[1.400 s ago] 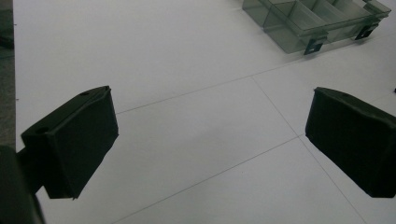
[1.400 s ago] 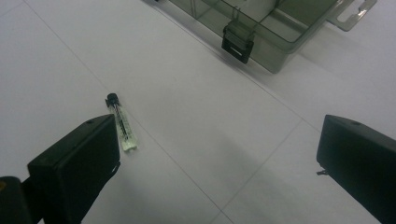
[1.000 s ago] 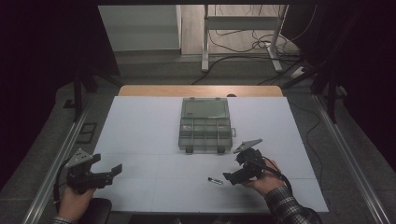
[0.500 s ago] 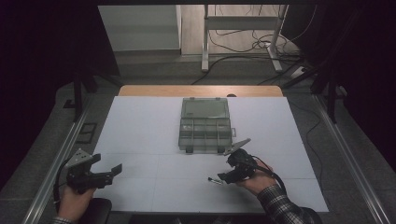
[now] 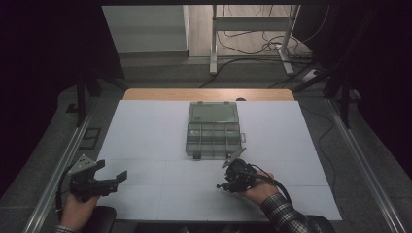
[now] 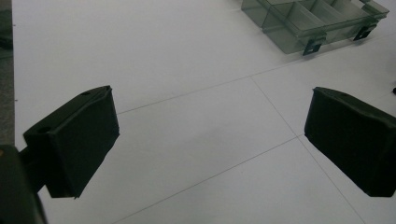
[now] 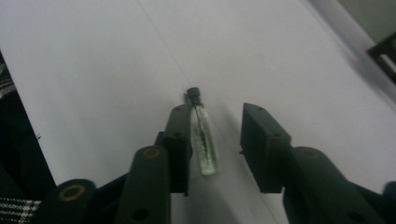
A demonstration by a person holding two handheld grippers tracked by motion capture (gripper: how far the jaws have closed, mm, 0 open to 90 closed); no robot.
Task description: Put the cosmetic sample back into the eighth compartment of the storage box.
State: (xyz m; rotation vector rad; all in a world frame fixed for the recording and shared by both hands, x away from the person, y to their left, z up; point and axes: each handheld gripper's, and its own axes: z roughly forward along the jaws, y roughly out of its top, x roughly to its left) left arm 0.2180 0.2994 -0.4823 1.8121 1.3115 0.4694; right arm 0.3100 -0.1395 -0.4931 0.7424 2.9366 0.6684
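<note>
Table: a big white sheet point(image 5: 160, 131) covers the table top. Thin lines cross it.

Box: a clear plastic box point(image 5: 214, 130) with small rooms inside sits in the middle of the sheet, toward 12 o'clock in the high view. Its lid is flat and shut. In the left gripper view the box point(image 6: 313, 18) is far off at about 1 o'clock.

Little tube: a small glass tube point(image 7: 203, 135) with a dark cap lies flat on the white sheet. Its cap points to 12 o'clock in the right gripper view. In the high view it is too small to tell clearly.

Right gripper: the right gripper point(image 5: 228, 183) is low on the sheet at about 5 o'clock from the box, well apart from it. A hand point(image 5: 260, 187) with a checked sleeve holds it. Its claw is partly open. The tube lies between the two black jaws, right next to the left-hand one. There is a gap to the other jaw. It has not squeezed the tube.

Left gripper: the left gripper point(image 5: 114, 180) is at about 7 o'clock from the box, near the sheet's corner. Its claw is wide open and has nothing in it. White sheet shows between the jaws.
</note>
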